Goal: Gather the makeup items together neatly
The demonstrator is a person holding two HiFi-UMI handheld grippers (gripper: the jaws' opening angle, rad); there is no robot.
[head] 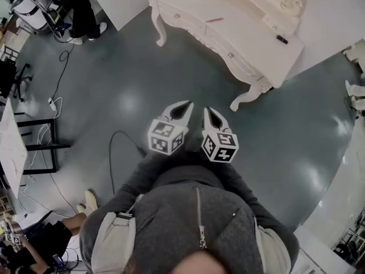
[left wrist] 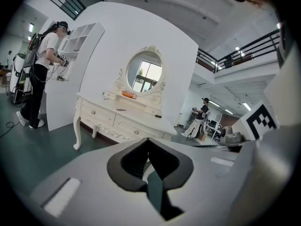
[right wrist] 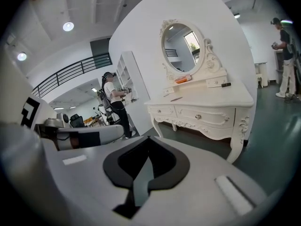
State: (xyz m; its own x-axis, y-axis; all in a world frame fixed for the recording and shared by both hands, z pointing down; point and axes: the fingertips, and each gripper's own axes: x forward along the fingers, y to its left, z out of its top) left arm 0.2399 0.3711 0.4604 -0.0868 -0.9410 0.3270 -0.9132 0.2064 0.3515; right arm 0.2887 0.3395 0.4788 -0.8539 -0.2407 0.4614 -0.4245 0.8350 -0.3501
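A white dressing table [head: 239, 39] with an oval mirror [left wrist: 144, 73] stands some way ahead on the grey floor. On it lie an orange item [left wrist: 128, 94], a thin pink pencil [head: 215, 20] and a small black item [head: 282, 39]. The right gripper view shows the same orange item [right wrist: 183, 79], pencil [right wrist: 176, 98] and black item [right wrist: 226, 84]. My left gripper [head: 185, 106] and right gripper [head: 209, 112] are held side by side in front of my body, pointing toward the table and well short of it. Both are shut, with nothing between the tips.
A person [left wrist: 44, 74] stands at a white shelf unit left of the table, and another person [right wrist: 286, 55] stands far off to the right. A black cable [head: 117, 147] runs over the floor to my left. A black frame [head: 40, 147] stands at the left edge.
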